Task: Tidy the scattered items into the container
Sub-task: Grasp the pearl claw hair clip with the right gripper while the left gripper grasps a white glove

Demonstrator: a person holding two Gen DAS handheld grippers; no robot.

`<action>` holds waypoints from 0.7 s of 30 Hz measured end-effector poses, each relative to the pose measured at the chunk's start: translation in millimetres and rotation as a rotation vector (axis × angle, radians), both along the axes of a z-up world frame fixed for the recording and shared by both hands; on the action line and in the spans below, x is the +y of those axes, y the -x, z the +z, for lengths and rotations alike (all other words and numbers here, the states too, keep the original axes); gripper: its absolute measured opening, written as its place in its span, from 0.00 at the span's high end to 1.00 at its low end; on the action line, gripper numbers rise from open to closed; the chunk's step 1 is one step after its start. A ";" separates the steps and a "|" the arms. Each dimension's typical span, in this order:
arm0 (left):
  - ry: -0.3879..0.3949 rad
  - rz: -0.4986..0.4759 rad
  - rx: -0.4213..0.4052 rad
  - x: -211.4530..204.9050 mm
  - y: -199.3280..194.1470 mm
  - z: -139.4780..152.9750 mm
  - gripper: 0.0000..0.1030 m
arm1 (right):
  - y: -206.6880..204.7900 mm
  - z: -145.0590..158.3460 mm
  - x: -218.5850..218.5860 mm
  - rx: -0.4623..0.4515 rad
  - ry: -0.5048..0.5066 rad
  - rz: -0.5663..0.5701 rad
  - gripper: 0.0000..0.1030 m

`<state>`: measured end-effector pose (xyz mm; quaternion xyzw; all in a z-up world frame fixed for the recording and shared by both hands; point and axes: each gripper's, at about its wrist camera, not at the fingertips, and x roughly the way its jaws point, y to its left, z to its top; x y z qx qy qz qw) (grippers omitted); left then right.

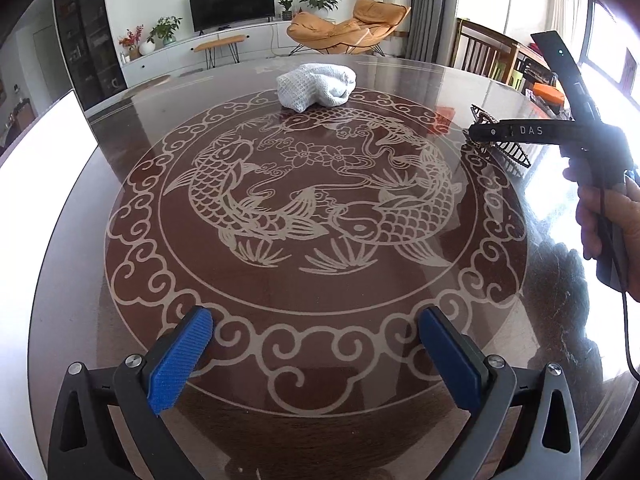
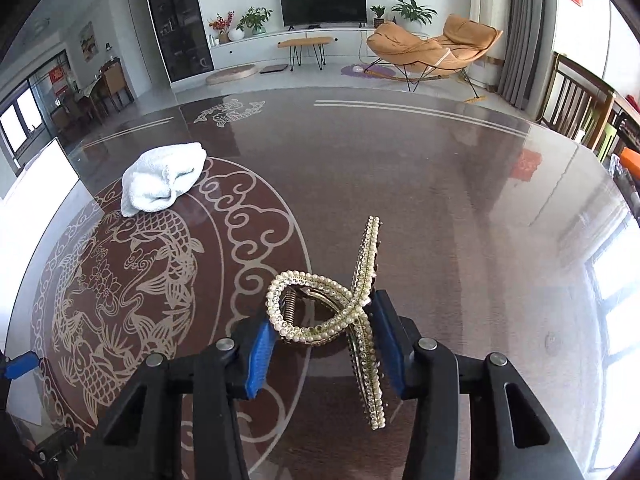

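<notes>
A pearl-studded hair claw clip [image 2: 320, 308] lies between the blue pads of my right gripper [image 2: 322, 312], which is shut on it just above the table. From the left wrist view the same clip [image 1: 510, 156] shows dark under the right gripper [image 1: 480, 134] at the table's right side, with a hand [image 1: 608, 216] on the handle. My left gripper [image 1: 316, 316] hangs open over the near rim of the fish pattern, nothing between its pads. A folded white towel [image 1: 316, 86] [image 2: 162, 180] rests at the far side of the pattern.
The round glass-topped table [image 1: 320, 280] bears a carp and cloud pattern. A white flat-sided object [image 1: 40, 152] [image 2: 40, 184] stands at the left edge, cut off by the frame. Wooden chairs [image 2: 576, 96] stand behind the table at the right.
</notes>
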<state>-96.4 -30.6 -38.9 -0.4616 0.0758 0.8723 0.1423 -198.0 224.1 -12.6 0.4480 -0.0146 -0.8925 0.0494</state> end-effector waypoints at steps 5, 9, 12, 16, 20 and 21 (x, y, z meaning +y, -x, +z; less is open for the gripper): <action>0.039 -0.086 0.024 5.8 65.1 16.3 0.00 | -28.6 -1.2 14.1 0.039 0.002 0.005 0.55; 0.045 -0.168 0.080 17.8 131.0 31.4 0.00 | -28.7 1.3 15.0 0.039 -0.001 -0.004 0.55; 0.028 -0.230 0.090 28.9 171.1 34.7 0.00 | -26.8 1.6 15.2 0.040 -0.001 -0.004 0.55; 0.017 -0.349 0.070 51.0 202.4 29.8 0.00 | -27.9 1.1 14.7 0.040 -0.001 -0.004 0.55; 0.070 -0.381 0.079 71.9 221.3 19.6 0.00 | -34.4 -4.5 13.7 0.042 0.000 -0.004 0.55; 0.086 -0.371 0.078 75.6 226.1 17.1 0.00 | -34.2 -5.0 13.6 0.042 0.000 -0.004 0.55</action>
